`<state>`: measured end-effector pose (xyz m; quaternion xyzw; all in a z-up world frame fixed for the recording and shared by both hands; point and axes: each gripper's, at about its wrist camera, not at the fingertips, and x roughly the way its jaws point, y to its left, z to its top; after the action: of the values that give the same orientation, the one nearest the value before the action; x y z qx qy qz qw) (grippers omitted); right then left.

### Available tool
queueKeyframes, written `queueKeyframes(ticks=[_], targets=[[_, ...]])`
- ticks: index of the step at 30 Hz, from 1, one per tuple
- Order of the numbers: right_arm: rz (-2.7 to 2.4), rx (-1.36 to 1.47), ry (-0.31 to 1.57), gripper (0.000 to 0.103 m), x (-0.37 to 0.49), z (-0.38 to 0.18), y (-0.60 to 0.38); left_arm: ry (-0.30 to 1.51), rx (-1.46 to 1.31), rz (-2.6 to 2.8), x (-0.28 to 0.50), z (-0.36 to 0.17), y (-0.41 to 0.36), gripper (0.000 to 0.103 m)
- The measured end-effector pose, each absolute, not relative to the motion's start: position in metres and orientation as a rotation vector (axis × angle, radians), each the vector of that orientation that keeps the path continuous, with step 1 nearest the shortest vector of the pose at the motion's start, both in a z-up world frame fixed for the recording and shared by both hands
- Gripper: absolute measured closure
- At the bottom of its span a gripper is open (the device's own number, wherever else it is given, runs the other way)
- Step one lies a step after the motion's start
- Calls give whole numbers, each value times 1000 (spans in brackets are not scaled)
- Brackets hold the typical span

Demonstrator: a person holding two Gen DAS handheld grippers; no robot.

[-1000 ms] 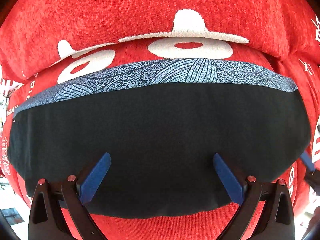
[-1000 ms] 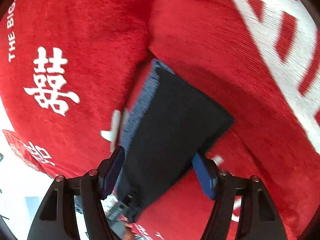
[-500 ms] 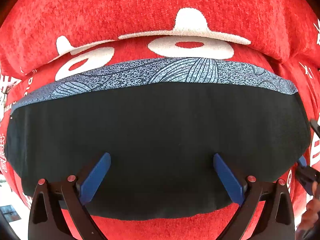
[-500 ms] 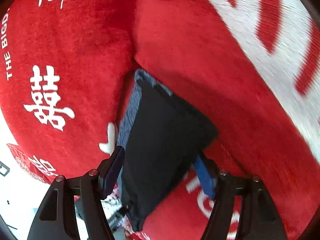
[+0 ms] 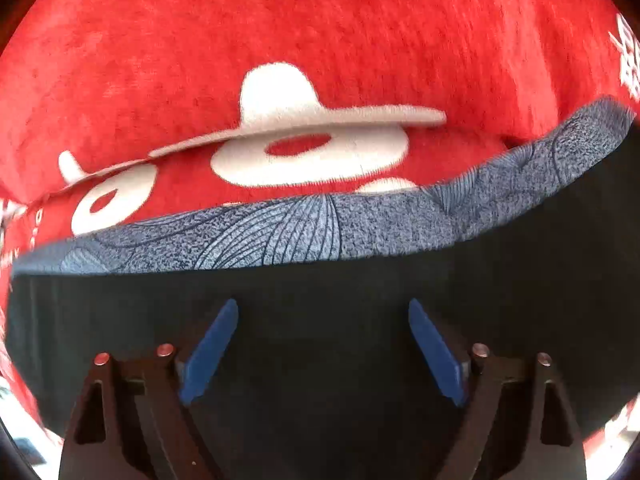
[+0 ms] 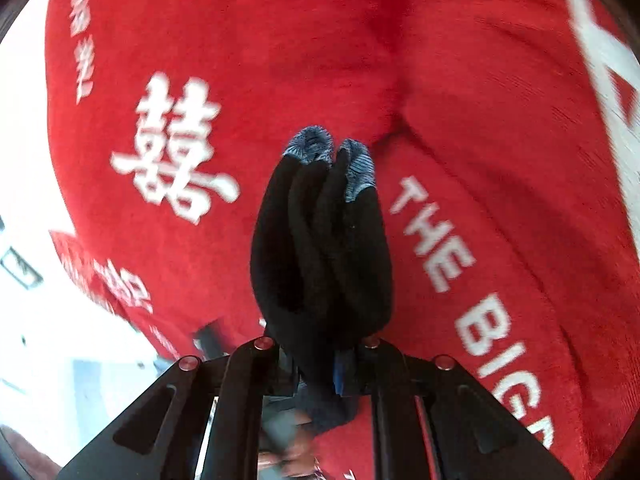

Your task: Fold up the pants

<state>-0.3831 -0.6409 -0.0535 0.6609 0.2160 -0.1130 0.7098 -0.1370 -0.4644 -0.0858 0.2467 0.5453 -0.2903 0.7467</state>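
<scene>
Left gripper (image 5: 322, 346): blue pads spread wide, poised over the black pants (image 5: 328, 300), nothing between them; patterned grey-blue waistband (image 5: 304, 236) runs from 9 o'clock up to 2 o'clock across the red printed cover (image 5: 320, 40). Right gripper (image 6: 320, 364): jaws pressed together, pinching a bunched fold of the pants (image 6: 320, 248), which extends toward 12 o'clock above the red cover (image 6: 480, 120); grey-blue trim at the bunch's far tip.

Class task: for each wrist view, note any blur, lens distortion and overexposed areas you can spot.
Left wrist view: fisheye bends the pants waistband into an arc; dark vignette corners; mild blur along the edges. Right wrist view: white lettering on the red cover smears with motion; the lower-left background is blown out white; the bunched pants stay fairly sharp.
</scene>
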Motion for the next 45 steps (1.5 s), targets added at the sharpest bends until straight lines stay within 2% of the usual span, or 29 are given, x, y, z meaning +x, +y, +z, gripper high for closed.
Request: queueKeyframes(ticks=[6,9,11,12,13,15,17,22,28,32,36,40,42,43,44,45], targets=[[-196,1229,597,90,-343,-9,-619,1289,491,-686,-117,-76,-456,14],[-198,1194,615,90,-338,2,-615,1225,424,-650,-89,-52,-445,14],[-208,1188,622,90,-336,5,-614,1241,451,-590,-76,-63,-447,14],[-210,1188,624,90,-336,5,-613,1288,463,-571,-70,-78,-450,12],[-211,1189,625,90,-334,7,-612,1268,485,-565,-70,-85,-454,4],[-208,1175,640,90,-330,10,-607,1216,541,-571,-73,-84,-461,3],[-210,1141,666,90,-324,16,-601,1252,513,-592,-65,-81,-456,3],[-205,1033,711,90,-304,41,-582,1281,369,-620,-36,-55,-410,3],[-196,727,861,90,-249,71,-521,1266,324,-609,8,-24,-320,3],[-178,600,960,89,-202,49,-464,1280,314,-539,25,-12,-257,3],[-163,504,1087,88,-153,-9,-400,1303,307,-467,39,-16,-203,3],[-187,280,1227,76,-123,-56,-342,1342,288,-468,47,-28,-180,3],[-197,185,1210,63,-124,-43,-325,1342,280,-504,47,-28,-175,3],[-179,177,1206,49,-127,-35,-321,1350,276,-522,48,-31,-177,3],[-150,211,1196,42,-134,-23,-321,1363,267,-543,48,-32,-182,3],[-131,269,1179,41,-142,-14,-326,1383,249,-572,48,-31,-184,3]])
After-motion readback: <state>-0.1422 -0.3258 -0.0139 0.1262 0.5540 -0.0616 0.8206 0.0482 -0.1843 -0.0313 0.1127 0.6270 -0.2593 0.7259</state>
